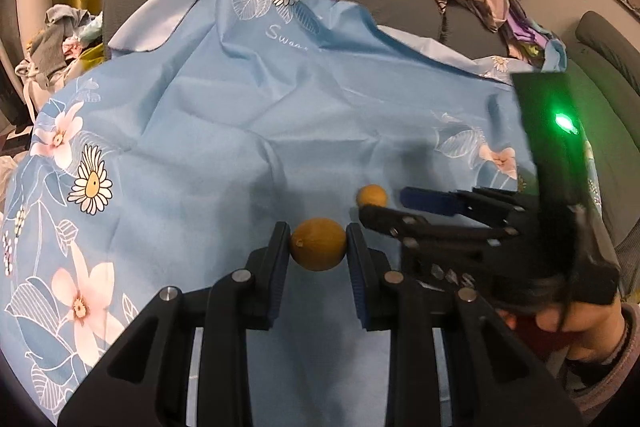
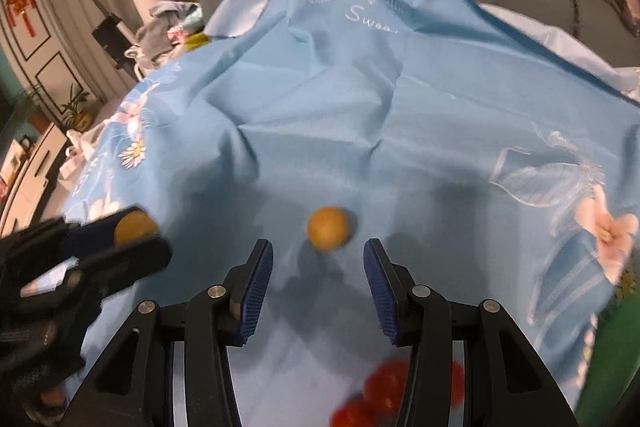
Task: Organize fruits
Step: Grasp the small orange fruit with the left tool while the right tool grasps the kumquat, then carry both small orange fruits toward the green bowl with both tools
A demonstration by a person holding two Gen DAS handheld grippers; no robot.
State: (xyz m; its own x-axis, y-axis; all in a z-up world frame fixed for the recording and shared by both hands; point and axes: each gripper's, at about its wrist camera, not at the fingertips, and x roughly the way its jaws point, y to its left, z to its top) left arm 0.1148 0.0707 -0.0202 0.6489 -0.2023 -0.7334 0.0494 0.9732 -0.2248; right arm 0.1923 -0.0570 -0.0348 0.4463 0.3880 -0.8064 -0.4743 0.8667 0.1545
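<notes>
The left gripper (image 1: pixel 318 247) pinches a round yellow-brown fruit (image 1: pixel 318 244) at lower centre. The right gripper (image 2: pixel 318 261) gapes wide, holding nothing, behind a second yellow fruit (image 2: pixel 328 227); blurred red fruits (image 2: pixel 386 387) sit below. The blue floral cloth (image 1: pixel 240 107) reads "Swee…".

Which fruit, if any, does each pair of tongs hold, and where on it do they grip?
The left tongs clamp a yellow-orange fruit across its two opposite sides. The right tongs are open and hold nothing; a second yellow-orange fruit lies ahead on the cloth.
</notes>
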